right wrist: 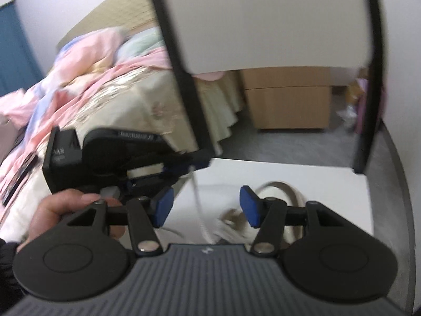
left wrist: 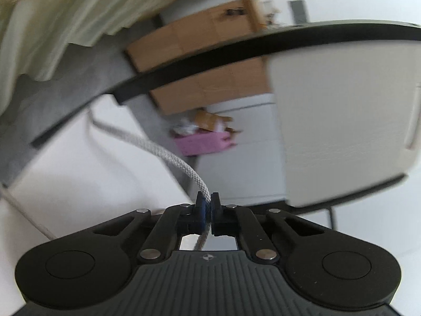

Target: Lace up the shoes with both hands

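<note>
In the left wrist view my left gripper (left wrist: 208, 204) is shut on a white braided shoelace (left wrist: 163, 152), which runs taut from the jaws up and left over the white table (left wrist: 79, 163). In the right wrist view my right gripper (right wrist: 206, 208) is open and empty, its blue pads (right wrist: 163, 205) wide apart. The lace (right wrist: 198, 197) hangs down from the left gripper (right wrist: 194, 162), which is held above the table by a hand. A pale shoe (right wrist: 279, 200) lies blurred behind the right finger, partly hidden.
The white table has a black frame (right wrist: 189, 79) and a white upper panel (right wrist: 263, 21). Beyond it are a bed with pink and cream bedding (right wrist: 92, 79), a wooden cabinet (right wrist: 286, 97), a pink box (left wrist: 202, 143) and grey floor.
</note>
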Demonstrator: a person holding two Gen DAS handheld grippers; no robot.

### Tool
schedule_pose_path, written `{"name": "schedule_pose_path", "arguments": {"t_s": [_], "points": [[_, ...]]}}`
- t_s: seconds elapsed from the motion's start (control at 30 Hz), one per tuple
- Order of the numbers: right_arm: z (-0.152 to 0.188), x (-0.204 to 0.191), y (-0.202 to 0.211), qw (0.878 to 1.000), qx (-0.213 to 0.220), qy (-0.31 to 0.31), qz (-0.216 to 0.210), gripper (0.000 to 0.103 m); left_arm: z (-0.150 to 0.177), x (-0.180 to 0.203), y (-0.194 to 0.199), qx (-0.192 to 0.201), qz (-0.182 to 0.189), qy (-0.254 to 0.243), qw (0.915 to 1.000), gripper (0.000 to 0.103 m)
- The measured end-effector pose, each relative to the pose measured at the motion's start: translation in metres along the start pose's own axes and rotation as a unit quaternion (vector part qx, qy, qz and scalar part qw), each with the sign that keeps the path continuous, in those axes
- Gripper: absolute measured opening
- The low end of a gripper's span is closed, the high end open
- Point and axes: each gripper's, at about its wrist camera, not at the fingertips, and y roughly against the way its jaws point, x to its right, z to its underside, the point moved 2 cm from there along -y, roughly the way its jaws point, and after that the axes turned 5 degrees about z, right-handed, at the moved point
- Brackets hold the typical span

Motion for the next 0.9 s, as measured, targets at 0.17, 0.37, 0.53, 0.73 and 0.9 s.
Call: {"name": "schedule_pose_path", "arguments": {"t_s": [0.17,0.37,0.53,0.73,0.9], "points": [[-0.002,-0.022,-0.016,0.998,0.004,0.059,0.005,0.041,0.01,0.024,0.018,-0.013,0.027,-0.05,0.9983,0.003],[0.002,-0.03,-0.023,0.997,0.027,0.071,0.0,0.009,0.015,0.032,0.031,-0.015,0.037,-0.058,0.9975,0.003],[0.012,-0.04,-0.017,0.995,0.032,0.097,-0.008,0.003,0.008,0.033,0.035,0.012,0.06,-0.045,0.9971,0.003],[0.024,-0.033,-0.02,0.995,-0.013,0.092,0.023,0.003,-0.008,0.041,0.056,0.054,0.117,-0.03,0.9912,0.003],[0.03,-0.033,-0.023,0.995,-0.028,0.091,0.037,0.003,-0.02,0.055,0.075,0.077,0.141,-0.047,0.9859,0.003]]}}
